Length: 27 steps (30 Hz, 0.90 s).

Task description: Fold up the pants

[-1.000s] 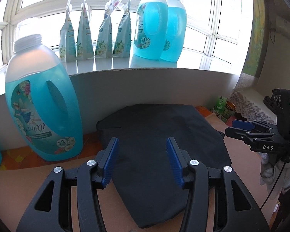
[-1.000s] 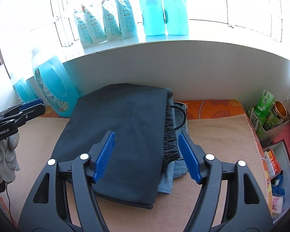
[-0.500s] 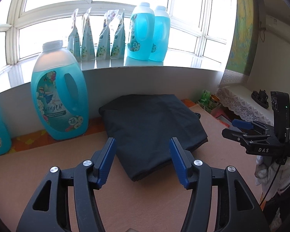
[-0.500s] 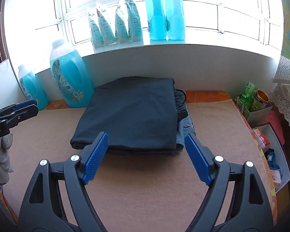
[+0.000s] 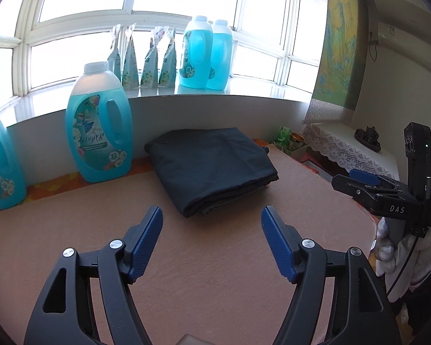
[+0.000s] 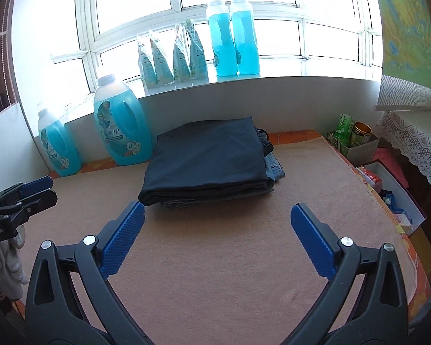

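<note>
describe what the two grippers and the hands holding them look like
Both grippers, left and right, are black plastic with silver rivets and ribbed blue pads. The right's side reads "DAS", with a black cable below. White knit gloves cover the hands.

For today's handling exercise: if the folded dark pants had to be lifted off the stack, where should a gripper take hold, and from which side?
Grip the folded dark pants at their near folded edge, coming in low from the front. That thick edge faces the open right gripper across bare mat; a detergent bottle flanks the left side, and the jeans stick out on the right.
</note>
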### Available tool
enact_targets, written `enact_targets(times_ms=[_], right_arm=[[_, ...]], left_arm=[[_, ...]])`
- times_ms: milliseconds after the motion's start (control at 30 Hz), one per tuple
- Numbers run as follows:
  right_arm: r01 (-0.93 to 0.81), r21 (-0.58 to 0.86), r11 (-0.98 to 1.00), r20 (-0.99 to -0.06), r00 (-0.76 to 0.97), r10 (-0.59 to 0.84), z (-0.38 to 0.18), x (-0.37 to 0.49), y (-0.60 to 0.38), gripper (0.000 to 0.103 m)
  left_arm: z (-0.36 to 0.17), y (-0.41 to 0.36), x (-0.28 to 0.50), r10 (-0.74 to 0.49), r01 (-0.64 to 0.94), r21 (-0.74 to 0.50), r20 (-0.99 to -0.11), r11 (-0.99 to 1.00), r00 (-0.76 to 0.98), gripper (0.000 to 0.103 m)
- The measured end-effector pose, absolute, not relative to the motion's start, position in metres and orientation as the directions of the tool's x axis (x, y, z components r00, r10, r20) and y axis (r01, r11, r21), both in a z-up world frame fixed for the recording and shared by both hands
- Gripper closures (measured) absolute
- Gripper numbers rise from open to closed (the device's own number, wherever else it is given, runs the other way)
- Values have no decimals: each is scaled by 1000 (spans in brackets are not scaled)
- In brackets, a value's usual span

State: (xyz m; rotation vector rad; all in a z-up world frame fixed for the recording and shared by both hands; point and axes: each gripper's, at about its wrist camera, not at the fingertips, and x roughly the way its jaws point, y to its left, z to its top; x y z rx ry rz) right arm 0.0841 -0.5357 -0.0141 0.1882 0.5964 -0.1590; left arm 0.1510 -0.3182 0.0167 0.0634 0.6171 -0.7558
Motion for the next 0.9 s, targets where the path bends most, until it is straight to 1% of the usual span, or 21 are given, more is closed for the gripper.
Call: enact_targets(times_ms=[100, 133, 200, 333, 533, 600, 700, 900], right_arm=[[230, 104, 968, -558, 819, -135, -13, 64, -520, 0], [233, 102, 967, -553, 821, -140, -14, 59, -516, 0], [242, 109, 964, -549, 823, -145, -15, 48, -508, 0], [257, 117, 959, -538, 828, -156, -19, 30, -492, 0], [278, 128, 952, -531, 830, -171, -25, 13, -477, 0], [287, 118, 951, -522, 832, -187, -25, 8, -473, 0], [276, 132, 952, -524, 835, -169, -26, 5, -472, 0], [285, 122, 951, -531, 828, -180, -29, 3, -473, 0]], left_arm=[[16, -309, 133, -615, 664, -139, -548, 735, 567, 31], [15, -306, 126, -609, 663, -127, -549, 738, 572, 30], [13, -300, 113, -589, 656, -100, -555, 748, 587, 24], [8, -289, 86, -553, 631, -54, -544, 774, 631, 23], [1, -284, 62, -543, 624, -51, -550, 780, 634, 21], [-1, -283, 58, -544, 617, -67, -554, 784, 630, 21], [-3, -279, 54, -543, 605, -89, -557, 791, 629, 21], [-1, -278, 48, -518, 584, -71, -556, 809, 650, 21]])
